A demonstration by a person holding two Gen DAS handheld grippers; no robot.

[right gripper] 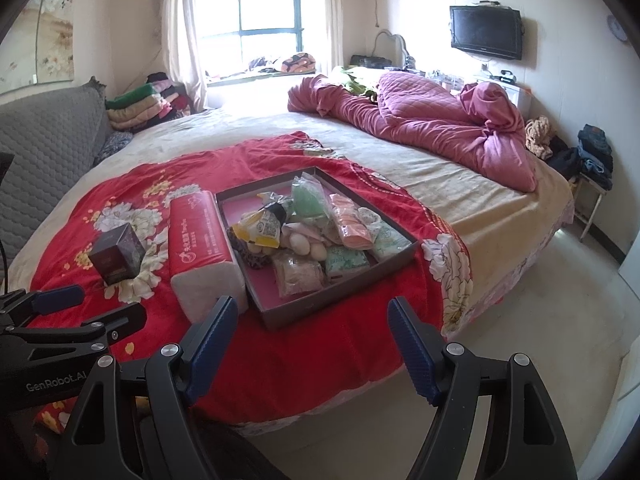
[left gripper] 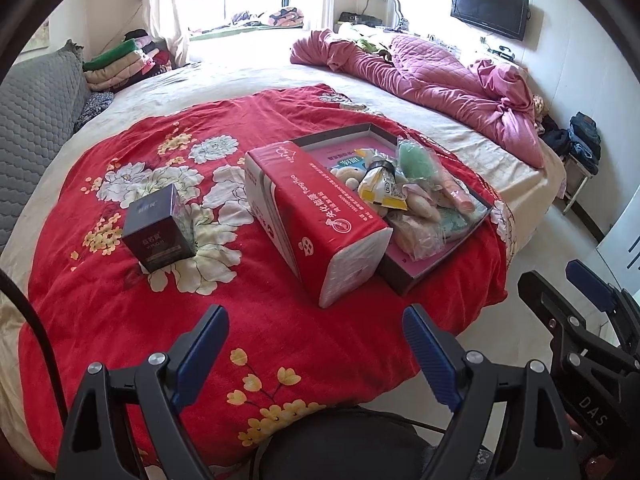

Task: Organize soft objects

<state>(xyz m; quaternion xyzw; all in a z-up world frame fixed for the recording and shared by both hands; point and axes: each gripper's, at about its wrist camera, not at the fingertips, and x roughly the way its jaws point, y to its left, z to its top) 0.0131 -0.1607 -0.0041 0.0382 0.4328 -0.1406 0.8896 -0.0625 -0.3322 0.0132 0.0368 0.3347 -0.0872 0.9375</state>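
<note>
Both claws, left claw (left gripper: 316,344) and right claw (right gripper: 310,334), hang released and empty above the red blanket (left gripper: 132,320). Soft plastic packets (right gripper: 348,226) fill the shallow box (right gripper: 264,318); they look light, squashy, slippery. Pinch one mid-body, gently.

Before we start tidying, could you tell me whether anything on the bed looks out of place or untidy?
The soft packets lie heaped in the shallow tray rather than in order. The red tissue pack and the dark box sit outside it on the red blanket. Nothing looks spilled or damaged.
</note>
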